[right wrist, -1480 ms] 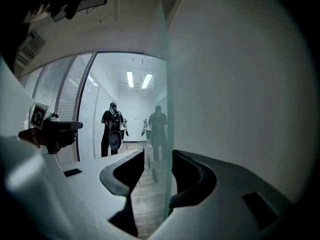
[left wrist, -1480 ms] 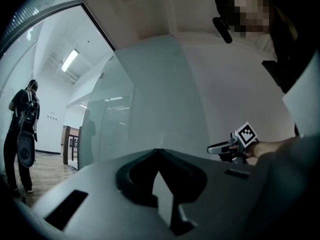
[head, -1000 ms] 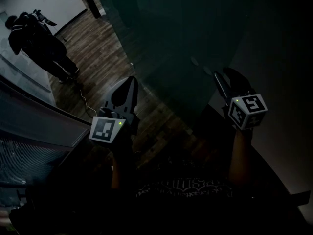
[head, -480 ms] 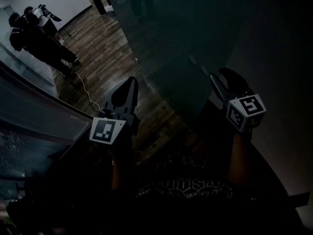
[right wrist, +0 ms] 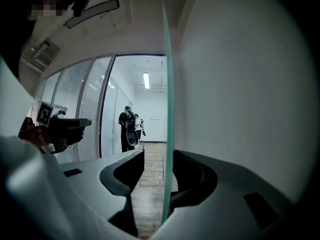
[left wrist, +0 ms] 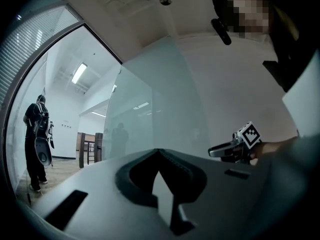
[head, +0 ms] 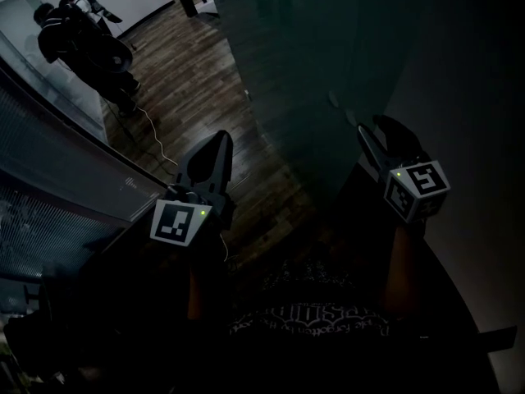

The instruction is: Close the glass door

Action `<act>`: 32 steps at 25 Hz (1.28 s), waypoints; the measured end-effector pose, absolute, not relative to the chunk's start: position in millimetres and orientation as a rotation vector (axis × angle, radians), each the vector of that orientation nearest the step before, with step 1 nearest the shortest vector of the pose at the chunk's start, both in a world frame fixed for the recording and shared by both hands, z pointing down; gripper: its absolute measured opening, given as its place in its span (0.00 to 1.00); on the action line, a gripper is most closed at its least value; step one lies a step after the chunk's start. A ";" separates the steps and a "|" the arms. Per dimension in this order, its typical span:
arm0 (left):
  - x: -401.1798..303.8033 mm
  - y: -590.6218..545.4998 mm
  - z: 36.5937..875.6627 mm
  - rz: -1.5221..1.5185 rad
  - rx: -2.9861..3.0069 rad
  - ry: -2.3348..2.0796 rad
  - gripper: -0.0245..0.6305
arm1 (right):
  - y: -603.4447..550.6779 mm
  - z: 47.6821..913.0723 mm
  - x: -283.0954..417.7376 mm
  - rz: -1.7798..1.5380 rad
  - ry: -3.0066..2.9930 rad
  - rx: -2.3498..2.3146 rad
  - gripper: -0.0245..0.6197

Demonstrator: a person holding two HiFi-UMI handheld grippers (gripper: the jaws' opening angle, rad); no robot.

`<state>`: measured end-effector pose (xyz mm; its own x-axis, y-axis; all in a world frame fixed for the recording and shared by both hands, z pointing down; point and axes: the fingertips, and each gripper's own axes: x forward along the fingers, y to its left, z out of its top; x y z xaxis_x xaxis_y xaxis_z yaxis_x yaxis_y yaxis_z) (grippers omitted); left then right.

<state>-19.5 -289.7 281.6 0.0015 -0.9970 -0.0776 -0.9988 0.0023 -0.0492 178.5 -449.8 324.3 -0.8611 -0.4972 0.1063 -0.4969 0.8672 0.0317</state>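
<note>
1. Green-edged and clear, the tall glass door [right wrist: 167,109] stands upright straight ahead of my right gripper [right wrist: 159,155], with its thin edge running vertically between the jaws.
2. Those jaws are parted and straddle the edge. A gap shows on their left, so I judge nothing is clamped.
3. My left gripper [left wrist: 159,153] is closed on nothing and points at the pane's face.
4. The right gripper is nearer the edge, so the swing falls to it.

Glass door [right wrist: 166,134] edge standing between right gripper [head: 374,135] jaws, just beside right-hand jaw, gap showing at left-hand jaw. Wall [head: 467,97] lying right of right gripper. Left gripper [head: 215,150] hanging left of door, well apart from right gripper. Floor [head: 189,80] stretching ahead of left gripper; person [head: 90,43] standing far ahead-left, beside glazed partition [head: 49,154].
</note>
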 end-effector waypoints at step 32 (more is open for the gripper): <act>9.3 -148.3 279.5 0.024 -1.861 2.435 0.04 | -325.7 315.4 107.2 -0.028 -3.022 0.195 0.30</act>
